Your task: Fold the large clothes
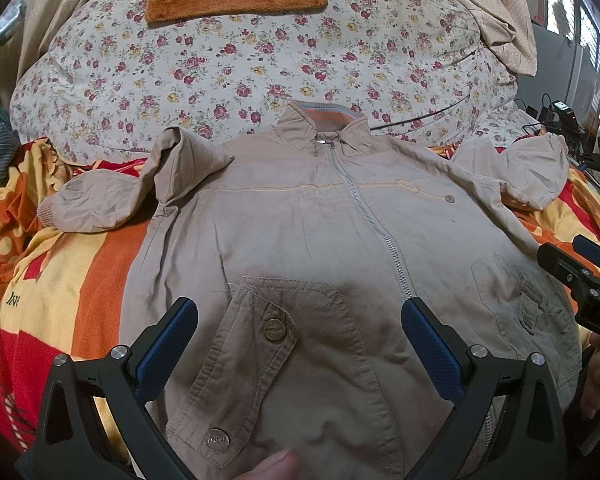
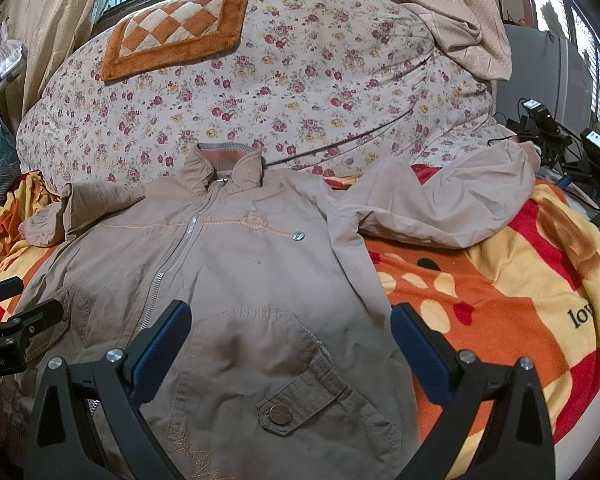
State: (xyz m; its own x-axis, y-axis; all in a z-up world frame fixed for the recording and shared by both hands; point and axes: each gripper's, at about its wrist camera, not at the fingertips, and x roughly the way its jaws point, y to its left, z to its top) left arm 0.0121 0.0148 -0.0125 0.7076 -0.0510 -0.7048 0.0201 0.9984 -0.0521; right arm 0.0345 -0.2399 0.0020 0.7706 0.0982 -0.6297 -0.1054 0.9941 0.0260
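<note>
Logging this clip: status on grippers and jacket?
Left gripper open, right gripper open, both empty. Beige zip-front cotton jacket flat, zipped, sleeves out, unfolded. Nothing on it.

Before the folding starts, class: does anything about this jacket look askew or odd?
Yes. The jacket lies flat and zipped, but its sleeves don't match: one sleeve is crumpled and doubled back at the shoulder, the other sleeve is spread outward. Dark smudges show near a pocket.

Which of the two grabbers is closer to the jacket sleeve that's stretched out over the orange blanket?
Right. The right gripper hovers over the jacket's front on the side of that sleeve; the left gripper sits across the zipper, farther away.
</note>
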